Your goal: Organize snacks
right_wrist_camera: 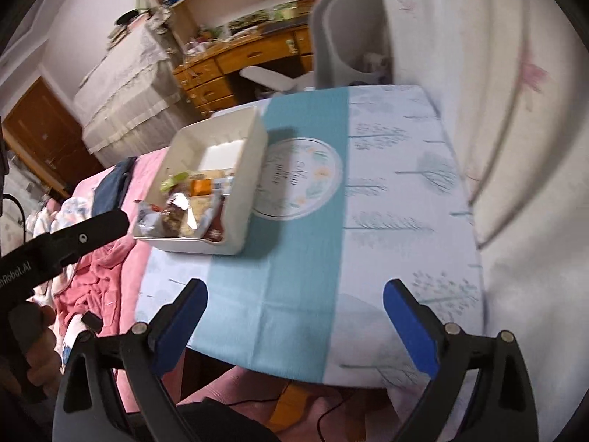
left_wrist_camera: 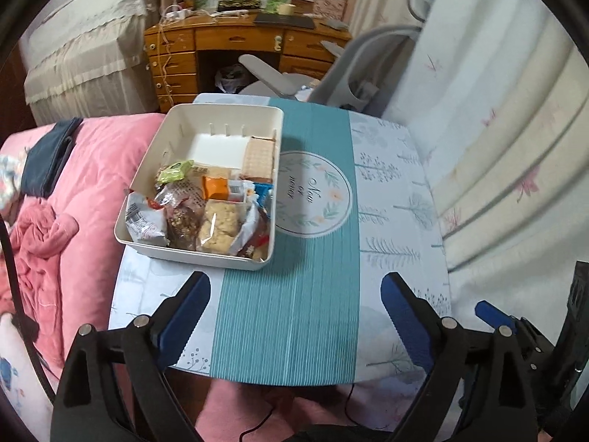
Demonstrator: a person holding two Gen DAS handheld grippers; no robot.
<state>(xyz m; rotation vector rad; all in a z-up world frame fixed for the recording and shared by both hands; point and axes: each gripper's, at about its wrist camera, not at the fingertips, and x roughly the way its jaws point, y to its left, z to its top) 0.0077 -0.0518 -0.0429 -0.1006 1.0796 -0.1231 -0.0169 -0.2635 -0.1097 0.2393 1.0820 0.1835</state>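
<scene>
Both grippers hang above the near edge of the worktop (left_wrist_camera: 386, 191), which is covered by a teal-striped cloth. The left gripper (left_wrist_camera: 296, 300) has its jaws spread wide with nothing between them, and the right gripper (right_wrist_camera: 294, 304) is equally wide and empty.

Ahead of the left gripper and a little to its left sits the white plastic bin (left_wrist_camera: 176, 154), close to the worktop's left edge beside the pink bed (left_wrist_camera: 92, 191). From the right gripper it lies further forward and left, well apart from the fingers.

The snack packets (left_wrist_camera: 198, 213) are heaped in the bin's near half, and a cracker pack (left_wrist_camera: 259, 158) stands against its right wall; the far half looks mostly bare.

The packets look light, crinkly and slippery, and their contents probably crush easily, so a gentle pinch across a sealed edge or flat middle seems safest. The bin looks stiff and is best taken by its rim.
</scene>
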